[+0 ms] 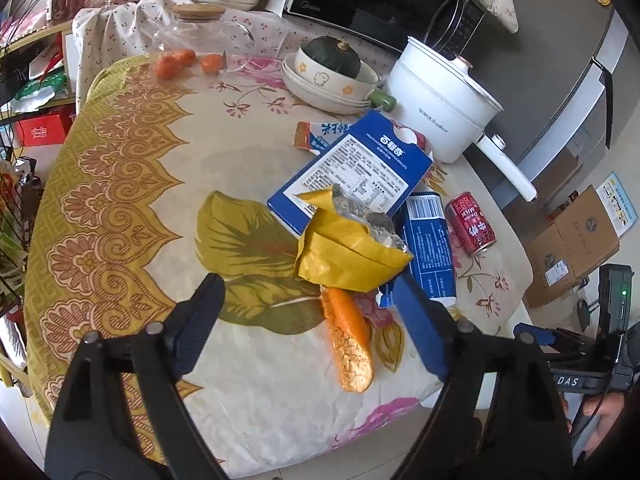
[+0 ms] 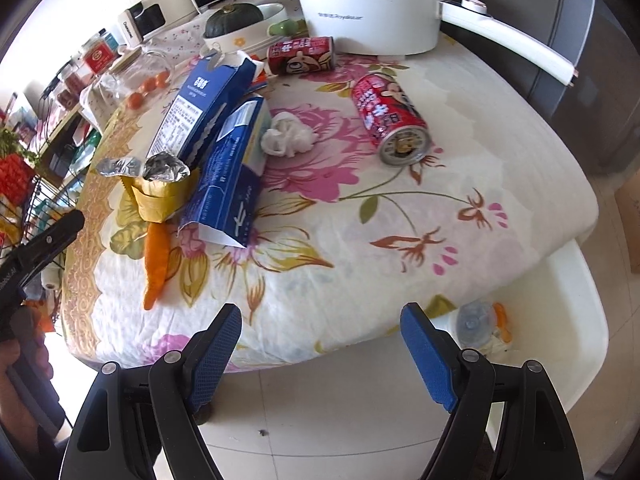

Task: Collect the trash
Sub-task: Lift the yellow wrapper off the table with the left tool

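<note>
Trash lies on the flowered tablecloth (image 1: 132,184). An orange snack wrapper (image 1: 348,344) lies just ahead of my open, empty left gripper (image 1: 310,300), between its fingers. Beyond it lie a crumpled yellow foil bag (image 1: 344,252), a flat blue box (image 1: 352,168) and a second blue carton (image 1: 430,240). A red milk can (image 1: 470,224) lies on its side at the right. In the right wrist view the same wrapper (image 2: 156,256), yellow bag (image 2: 160,192), blue cartons (image 2: 232,168), a white tissue wad (image 2: 286,138) and two red cans (image 2: 390,120) (image 2: 300,54) show. My right gripper (image 2: 320,332) is open and empty, off the table's front edge.
A white bin (image 2: 576,320) with some trash inside stands under the table's right front corner. A white electric pot (image 1: 436,96), stacked bowls with a green squash (image 1: 332,76), a glass jar (image 1: 200,40) with small oranges and a microwave (image 1: 380,0) stand at the back.
</note>
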`<state>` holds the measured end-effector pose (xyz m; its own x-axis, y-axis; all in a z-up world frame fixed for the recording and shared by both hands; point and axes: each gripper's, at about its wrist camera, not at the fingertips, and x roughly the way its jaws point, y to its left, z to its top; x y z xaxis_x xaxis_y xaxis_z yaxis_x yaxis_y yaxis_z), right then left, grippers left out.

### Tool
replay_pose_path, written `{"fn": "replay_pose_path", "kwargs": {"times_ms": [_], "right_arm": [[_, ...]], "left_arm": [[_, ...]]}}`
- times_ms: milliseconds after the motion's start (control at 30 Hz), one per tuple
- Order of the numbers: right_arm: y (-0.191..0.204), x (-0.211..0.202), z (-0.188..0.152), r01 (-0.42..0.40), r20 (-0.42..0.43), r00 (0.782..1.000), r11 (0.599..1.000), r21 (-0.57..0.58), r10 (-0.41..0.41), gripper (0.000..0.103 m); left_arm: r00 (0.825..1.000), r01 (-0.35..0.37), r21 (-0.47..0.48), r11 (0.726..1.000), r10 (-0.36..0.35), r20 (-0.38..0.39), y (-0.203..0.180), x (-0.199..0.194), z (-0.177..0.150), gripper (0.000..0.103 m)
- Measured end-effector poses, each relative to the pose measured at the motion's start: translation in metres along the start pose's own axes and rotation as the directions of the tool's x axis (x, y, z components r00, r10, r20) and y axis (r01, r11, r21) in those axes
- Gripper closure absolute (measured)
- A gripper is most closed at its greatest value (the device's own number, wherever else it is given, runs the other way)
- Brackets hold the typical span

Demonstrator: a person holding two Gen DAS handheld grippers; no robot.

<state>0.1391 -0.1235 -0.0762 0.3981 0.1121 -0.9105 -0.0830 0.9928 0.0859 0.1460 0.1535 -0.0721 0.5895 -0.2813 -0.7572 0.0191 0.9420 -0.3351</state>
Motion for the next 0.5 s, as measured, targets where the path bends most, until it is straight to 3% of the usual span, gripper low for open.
{"fn": "replay_pose_path", "kwargs": {"times_ms": [133, 300, 400, 433, 467, 500], "right_arm": [[0.004, 0.006, 0.007, -0.018, 0.0, 1.0, 1.0, 0.023, 0.018, 0.02], [0.005, 0.01, 0.017, -0.036, -0.001, 0.999, 0.998, 0.048, 0.037, 0.02], [0.005, 0.014, 0.021, -0.03, -0.006, 1.0, 0.999, 0.044, 0.03, 0.02], [0.004, 0.015, 0.022, -0.027, -0.009, 1.0, 0.999, 0.044, 0.027, 0.02], [0.003, 0.016, 0.022, -0.024, -0.011, 1.0, 0.999, 0.045, 0.024, 0.02], [0.002, 0.017, 0.023, -0.021, -0.013, 1.0, 0.999, 0.047, 0.022, 0.02]], "left_arm": [[0.999, 0.002, -0.034, 0.999, -0.004, -0.033, -0.002, 0.024, 0.004, 0.017], [0.996, 0.078, -0.156, 0.985, -0.084, -0.033, -0.001, 0.045, 0.017, 0.017], [0.996, 0.07, -0.154, 0.986, -0.077, -0.045, -0.011, 0.055, 0.019, 0.018], [0.996, 0.059, -0.15, 0.987, -0.067, -0.05, -0.013, 0.057, 0.019, 0.025], [0.996, 0.046, -0.147, 0.988, -0.056, -0.063, -0.014, 0.061, 0.019, 0.039], [0.996, 0.031, -0.145, 0.989, -0.043, -0.075, -0.015, 0.064, 0.019, 0.044]]}}
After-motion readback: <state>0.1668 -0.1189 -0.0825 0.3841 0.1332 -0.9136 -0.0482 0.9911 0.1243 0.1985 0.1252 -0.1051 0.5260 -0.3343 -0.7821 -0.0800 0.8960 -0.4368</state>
